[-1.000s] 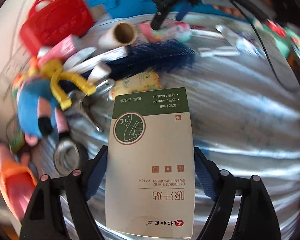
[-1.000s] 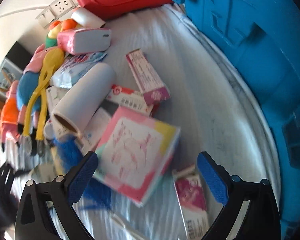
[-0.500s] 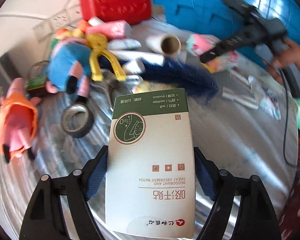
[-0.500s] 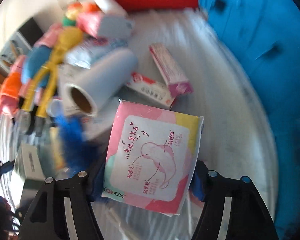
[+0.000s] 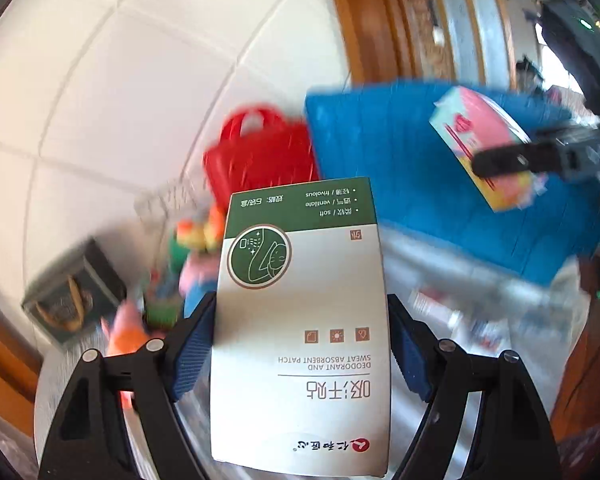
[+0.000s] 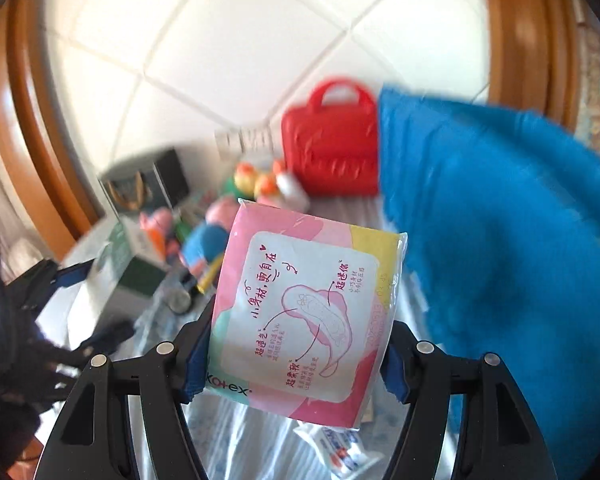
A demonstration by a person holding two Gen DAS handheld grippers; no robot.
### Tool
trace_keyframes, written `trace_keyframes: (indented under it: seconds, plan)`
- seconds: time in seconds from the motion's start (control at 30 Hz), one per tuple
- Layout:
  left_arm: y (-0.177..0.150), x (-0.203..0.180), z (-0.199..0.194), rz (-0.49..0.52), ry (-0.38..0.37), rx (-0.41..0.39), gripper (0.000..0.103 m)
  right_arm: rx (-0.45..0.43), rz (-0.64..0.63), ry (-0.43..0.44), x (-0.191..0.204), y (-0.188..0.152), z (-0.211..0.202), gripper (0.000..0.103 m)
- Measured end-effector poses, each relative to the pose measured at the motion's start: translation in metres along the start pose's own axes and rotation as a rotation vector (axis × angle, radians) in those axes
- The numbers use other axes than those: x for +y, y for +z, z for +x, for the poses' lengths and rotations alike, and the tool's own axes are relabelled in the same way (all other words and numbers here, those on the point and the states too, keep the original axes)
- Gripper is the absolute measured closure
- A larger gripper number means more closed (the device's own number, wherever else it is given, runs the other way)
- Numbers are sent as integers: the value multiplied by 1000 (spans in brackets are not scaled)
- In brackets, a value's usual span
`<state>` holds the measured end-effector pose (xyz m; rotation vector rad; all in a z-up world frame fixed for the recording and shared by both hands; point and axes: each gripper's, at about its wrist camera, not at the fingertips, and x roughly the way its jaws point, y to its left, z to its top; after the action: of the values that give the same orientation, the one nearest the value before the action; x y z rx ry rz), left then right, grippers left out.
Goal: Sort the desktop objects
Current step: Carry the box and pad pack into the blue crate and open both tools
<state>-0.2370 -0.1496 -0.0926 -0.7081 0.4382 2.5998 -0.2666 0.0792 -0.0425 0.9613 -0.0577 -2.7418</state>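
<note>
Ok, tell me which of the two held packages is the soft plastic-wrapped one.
The pink pad pack in the right gripper. The left gripper holds a stiff green-and-white cardboard box.

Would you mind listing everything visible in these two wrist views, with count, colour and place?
Sweat patch box: one, white with green band, clamped in the left gripper.
Pad packet: one, pink and yellow, clamped in the right gripper.
Red case: one, red with handle, standing at the back by the wall.
Blue bin: one, blue, right of the red case.
Dark box: one, dark with gold print, far left by the wall.
Plush toys: several, pink, blue and orange, blurred, left of centre.
Small packet: one, white and blue, on the table below the pad packet.
Left gripper: one, black with blue pads.
Right gripper: one, black with blue pads.
</note>
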Motion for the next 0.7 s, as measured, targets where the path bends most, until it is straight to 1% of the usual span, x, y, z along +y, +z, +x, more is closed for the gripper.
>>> trace_keyframes:
  seconds: [0.03,0.13,0.17,0.23,0.33,0.37,0.4,0.47,0.57,0.63,0.7]
  plan:
    - [19,-11,-8,17,8,-30,24,-30,-2,-5,-3,5,-18,35]
    - [61,-40,-23,67,20,-109,24,-151,-12,-44,-21,22,-88,35]
    - [80,-54,-28,76,12,-138,24,-181,-13,-58,-27,25,-102,35]
    - [108,-73,-35,85,-1,-187,24,-259,-14,-104,-49,35,-142,35]
    - [154,-112,-41,92,-16,-267,24,-327,5,-178,-88,47,-176,34]
    - [172,-129,-40,89,-36,-283,24,-336,21,-189,-102,50,-182,34]
    - [181,-141,-39,91,-46,-291,24,-343,36,-197,-115,53,-186,34]
    - [207,-172,-27,111,-41,-292,23,-344,64,-213,-147,60,-190,34]
    - [237,-207,-2,113,-58,-263,23,-322,104,-215,-193,67,-185,34]
    - [251,-223,13,115,-51,-248,23,-302,134,-202,-221,78,-175,34]
    - [269,-241,32,144,-41,-201,22,-284,143,-239,-241,90,-171,33]
